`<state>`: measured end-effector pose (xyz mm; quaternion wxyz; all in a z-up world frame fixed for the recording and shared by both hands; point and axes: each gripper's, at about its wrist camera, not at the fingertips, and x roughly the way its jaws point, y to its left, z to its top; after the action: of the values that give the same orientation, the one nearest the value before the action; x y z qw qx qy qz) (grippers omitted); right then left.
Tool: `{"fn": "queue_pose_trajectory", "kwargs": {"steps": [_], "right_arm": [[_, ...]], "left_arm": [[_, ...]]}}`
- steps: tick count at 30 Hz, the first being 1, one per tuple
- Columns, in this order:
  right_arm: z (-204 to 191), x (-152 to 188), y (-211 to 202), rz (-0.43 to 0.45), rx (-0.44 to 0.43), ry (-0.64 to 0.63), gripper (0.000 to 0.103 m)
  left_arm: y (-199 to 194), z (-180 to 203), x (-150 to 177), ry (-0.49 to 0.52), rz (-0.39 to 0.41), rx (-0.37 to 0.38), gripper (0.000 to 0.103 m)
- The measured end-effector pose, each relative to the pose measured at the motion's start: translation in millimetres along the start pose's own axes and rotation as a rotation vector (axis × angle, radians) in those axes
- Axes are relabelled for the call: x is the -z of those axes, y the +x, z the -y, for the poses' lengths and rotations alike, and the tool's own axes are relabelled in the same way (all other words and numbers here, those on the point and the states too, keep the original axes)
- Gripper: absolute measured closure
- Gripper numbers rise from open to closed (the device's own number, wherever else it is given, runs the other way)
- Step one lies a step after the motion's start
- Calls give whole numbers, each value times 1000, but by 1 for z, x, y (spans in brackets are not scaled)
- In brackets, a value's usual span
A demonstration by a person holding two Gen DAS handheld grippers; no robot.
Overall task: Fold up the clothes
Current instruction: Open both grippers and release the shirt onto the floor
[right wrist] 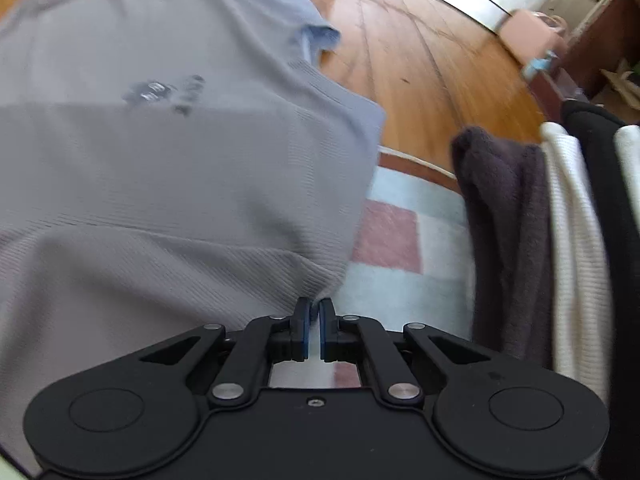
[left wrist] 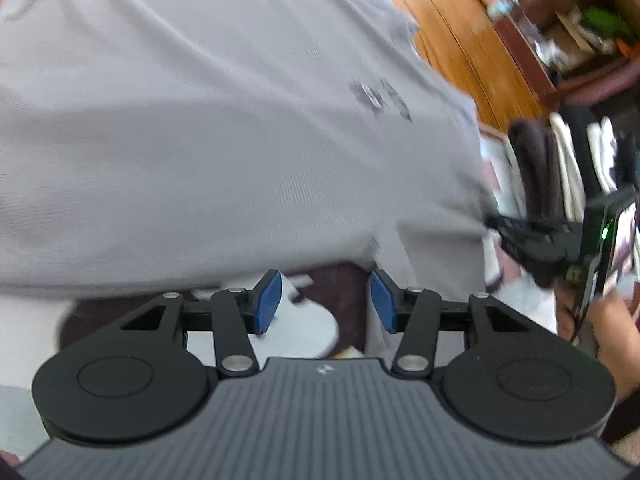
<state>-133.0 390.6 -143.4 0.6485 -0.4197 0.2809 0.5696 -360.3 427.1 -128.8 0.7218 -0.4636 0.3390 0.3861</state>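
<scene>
Left gripper (left wrist: 324,300) spread wide, blue pads (left wrist: 269,300) gripping nothing, just below the hanging hem of the grey shirt (left wrist: 220,128). Right gripper (right wrist: 314,330) clenched on that shirt's lower edge, pads nearly touching, cloth ballooning up and to the left above the checked rug (right wrist: 404,240). Right of the shirt, dark and white folded clothes (right wrist: 516,220) stacked on edge; beyond the shirt, wood floor (right wrist: 420,64).

Nothing legible here. The grey shirt (left wrist: 240,120) carries a small dark chest print (left wrist: 380,98), but motion blur smears it past reading in both wrist views. A tiny pale emblem (left wrist: 323,369) sits on the left tool's ribbed body, shape unclear.
</scene>
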Motion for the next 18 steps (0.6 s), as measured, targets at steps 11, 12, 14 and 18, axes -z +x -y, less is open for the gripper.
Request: {"fn": "queue_pose_trajectory", "kwargs": {"steps": [11,12,14,18], "right_arm": [[-35,-87,-8,15,-22,-187,54],[-32,-110,-6,15,-89,-176,54],[-25,-155,-1,17,-223,-153,53],[7,-213,9,8,-356,-122,53]], "left_arm": [[-50,-109,-83,-163,170,-311,41],[-53,-116,-97,-156,188,-330,41],[-53,-131,-122,-140,247,-357,37],[-45,-168,-127,-134,499,-436,37]]}}
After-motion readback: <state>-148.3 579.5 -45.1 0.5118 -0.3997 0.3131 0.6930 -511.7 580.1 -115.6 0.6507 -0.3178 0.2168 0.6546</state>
